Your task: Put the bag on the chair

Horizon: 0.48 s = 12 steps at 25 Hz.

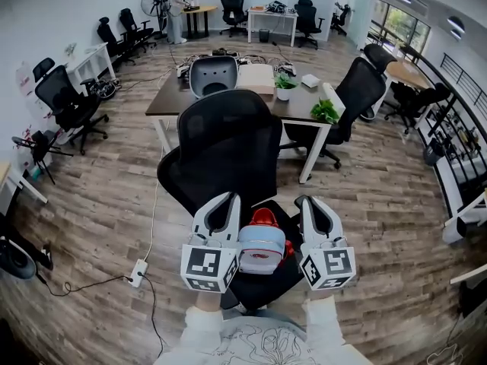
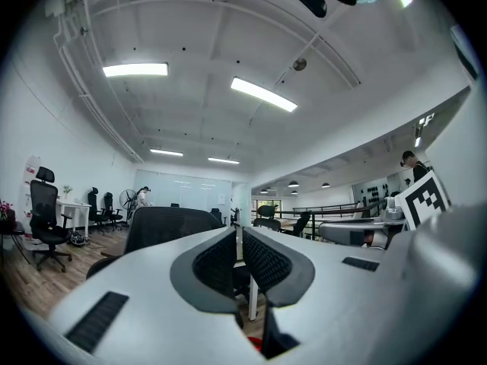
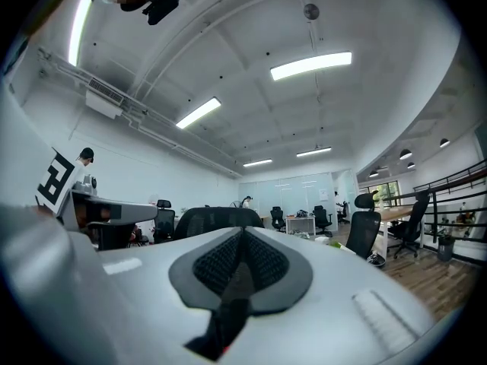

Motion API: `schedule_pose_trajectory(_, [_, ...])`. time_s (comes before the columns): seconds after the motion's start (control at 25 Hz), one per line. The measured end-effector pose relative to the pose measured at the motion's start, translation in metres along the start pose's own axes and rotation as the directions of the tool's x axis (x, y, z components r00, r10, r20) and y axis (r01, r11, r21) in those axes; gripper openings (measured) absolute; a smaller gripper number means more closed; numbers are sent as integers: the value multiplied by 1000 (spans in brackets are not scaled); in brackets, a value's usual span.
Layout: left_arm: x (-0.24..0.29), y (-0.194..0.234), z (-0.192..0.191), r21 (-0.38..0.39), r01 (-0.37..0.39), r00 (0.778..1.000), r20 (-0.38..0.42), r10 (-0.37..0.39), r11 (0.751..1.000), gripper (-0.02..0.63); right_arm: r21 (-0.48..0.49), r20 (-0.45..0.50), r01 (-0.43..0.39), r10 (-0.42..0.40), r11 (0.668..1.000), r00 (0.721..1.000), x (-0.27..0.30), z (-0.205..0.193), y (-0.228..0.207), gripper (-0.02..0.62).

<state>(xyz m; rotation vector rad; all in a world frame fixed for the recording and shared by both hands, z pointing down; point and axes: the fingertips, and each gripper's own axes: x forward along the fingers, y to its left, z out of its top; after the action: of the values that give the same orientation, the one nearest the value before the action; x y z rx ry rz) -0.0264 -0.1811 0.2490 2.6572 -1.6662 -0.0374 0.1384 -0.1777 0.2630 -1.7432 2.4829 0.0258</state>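
The bag (image 1: 262,248), pale blue with a red top, hangs between my two grippers just over the seat of the black mesh office chair (image 1: 227,139). My left gripper (image 1: 230,198) is at its left side. In the left gripper view the jaws (image 2: 239,238) stand almost together, and a dark strap (image 2: 272,339) with a bit of red shows low between them. My right gripper (image 1: 304,201) is at the bag's right side, its pads (image 3: 270,263) shut on a black strap (image 3: 228,310). Both grippers point away from me and tilt upward.
Behind the chair stands a dark table (image 1: 171,97) with plants, a box and a second chair (image 1: 213,74) pushed in. A black chair (image 1: 358,90) is at its right end. A power strip (image 1: 138,271) and cable lie on the wood floor at left.
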Motion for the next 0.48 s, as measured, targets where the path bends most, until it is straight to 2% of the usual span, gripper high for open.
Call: schedule_pose_trajectory(0.48, [8,6,3,13,-10,1000,-3,10,1000,26,-16,-1,7,-7,1000,1000,11,1,-3,12])
